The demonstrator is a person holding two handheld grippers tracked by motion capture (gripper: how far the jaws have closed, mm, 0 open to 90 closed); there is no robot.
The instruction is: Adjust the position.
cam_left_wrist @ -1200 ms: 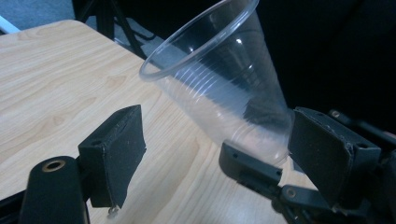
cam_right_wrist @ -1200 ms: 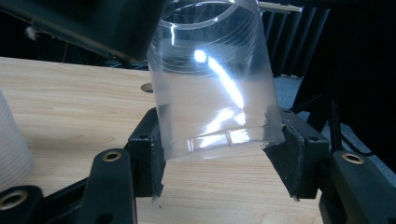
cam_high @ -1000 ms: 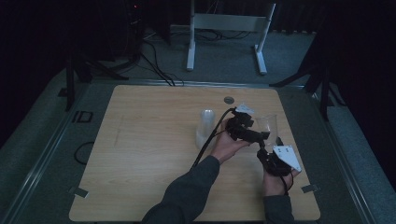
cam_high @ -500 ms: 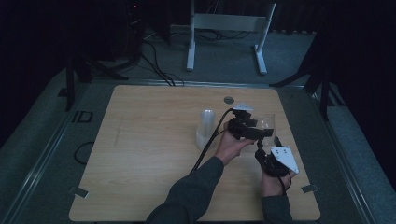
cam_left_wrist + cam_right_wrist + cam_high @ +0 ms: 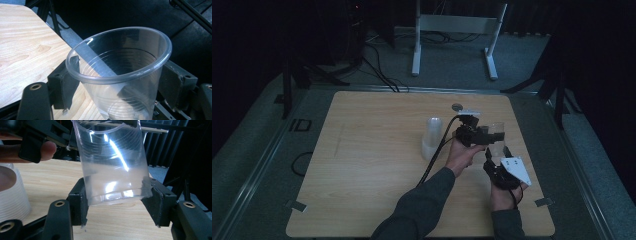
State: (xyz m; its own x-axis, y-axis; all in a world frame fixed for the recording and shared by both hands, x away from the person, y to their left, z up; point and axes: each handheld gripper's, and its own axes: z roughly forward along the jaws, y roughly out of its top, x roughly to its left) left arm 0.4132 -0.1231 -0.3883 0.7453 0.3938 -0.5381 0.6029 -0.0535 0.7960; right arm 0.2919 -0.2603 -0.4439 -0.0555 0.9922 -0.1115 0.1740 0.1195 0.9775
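Now the clear plastic cup point(image 5: 497, 137) is up off the table point(image 5: 362, 165), over its right part, held between both tools. Its upper wall sits clamped between the jaws of the left gripper point(image 5: 117, 82), just under the rim, mouth open and tilted. Lower down, the right gripper point(image 5: 116, 206) has its pads pressed to either side of the cup's base, closed on it too. Compared with a second ago, the right hand point(image 5: 504, 192) has slid a little toward the cup, so both tools now share it. That looks to me like a handover or a pull-apart about to happen. A stack of cups point(image 5: 432, 137) stands just to the left, and a small dark disc point(image 5: 457, 106) lies farther back.
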